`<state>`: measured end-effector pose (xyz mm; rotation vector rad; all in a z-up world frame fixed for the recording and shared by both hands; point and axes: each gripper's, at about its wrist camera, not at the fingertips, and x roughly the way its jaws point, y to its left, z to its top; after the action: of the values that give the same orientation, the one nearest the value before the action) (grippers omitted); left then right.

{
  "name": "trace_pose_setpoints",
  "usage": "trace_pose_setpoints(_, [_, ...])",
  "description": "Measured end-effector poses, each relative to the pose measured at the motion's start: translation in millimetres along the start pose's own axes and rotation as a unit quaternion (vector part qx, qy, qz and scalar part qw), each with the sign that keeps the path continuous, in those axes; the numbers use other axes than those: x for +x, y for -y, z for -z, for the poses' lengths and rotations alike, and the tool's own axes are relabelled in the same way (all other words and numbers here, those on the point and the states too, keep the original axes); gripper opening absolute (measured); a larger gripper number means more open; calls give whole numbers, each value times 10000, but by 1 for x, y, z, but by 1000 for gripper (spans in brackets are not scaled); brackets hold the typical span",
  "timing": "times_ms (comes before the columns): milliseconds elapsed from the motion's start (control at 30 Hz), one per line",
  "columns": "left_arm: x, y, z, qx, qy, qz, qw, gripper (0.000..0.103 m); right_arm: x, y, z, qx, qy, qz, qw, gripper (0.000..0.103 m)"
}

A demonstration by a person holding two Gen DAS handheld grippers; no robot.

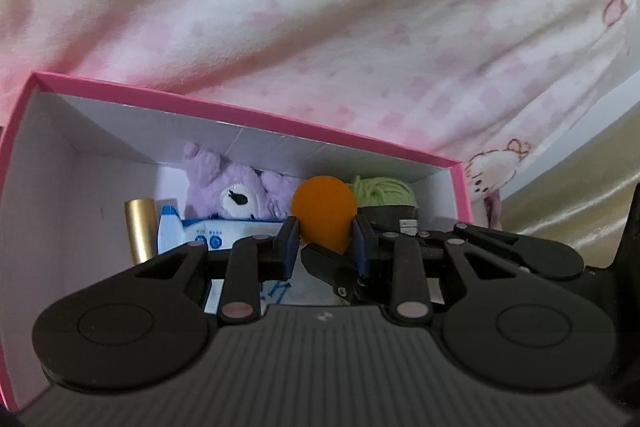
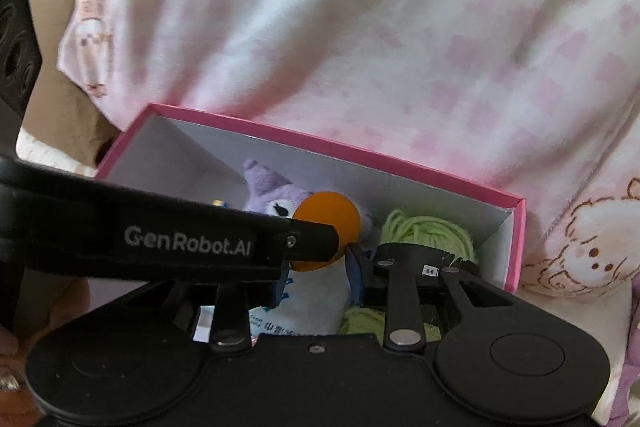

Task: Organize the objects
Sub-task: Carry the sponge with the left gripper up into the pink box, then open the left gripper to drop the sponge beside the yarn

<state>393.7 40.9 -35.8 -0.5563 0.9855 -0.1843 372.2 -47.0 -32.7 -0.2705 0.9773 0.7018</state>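
**One orange ball above a pink box, seen from both wrists**

We read one clear piece of writing: "GenRobot.AI" in pale letters on the black arm of the left hand-held gripper (image 2: 320,239), which crosses the right wrist view from the left. On the white packet (image 1: 208,233) lying in the box we see blue round marks and some blue characters, too small and blurred for us to read. A small white label on the linkage of the right hand-held gripper (image 2: 320,267) is also illegible.

We count one orange ball (image 1: 323,213), clamped between the two narrowly set fingertips of the left hand-held gripper (image 1: 326,239) and held over the open box. In the right wrist view, the right one's jaws stand close together just below the ball; we cannot tell whether they press on it.

We count one pink box (image 1: 248,115) with white inner walls. Inside it we find one purple plush toy (image 1: 236,191), one skein of green yarn (image 1: 384,191), one gold cylinder (image 1: 140,227) standing at the left, and the single white packet. Behind the box we see a person's pink-and-white checked garment (image 1: 360,27) printed with cartoon figures.
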Motion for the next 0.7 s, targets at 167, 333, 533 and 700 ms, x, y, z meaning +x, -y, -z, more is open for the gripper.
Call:
trace_pose_setpoints(167, [5,-1,1,65,113,-27,9999,27,3,0,1,-60,102,79,9999,36])
trace_pose_setpoints(333, [7,3,1,217,193,49,9996,27,-6,7,7,-91,249,38,9996,36])
trace_pose_setpoints(533, [11,4,1,103,205,138,9996,25,-2,16,11,-54,300,181,9994,14])
trace_pose_setpoints(700, [9,5,6,300,308,-145,9990,25,4,19,14,34,309,126,9994,14])
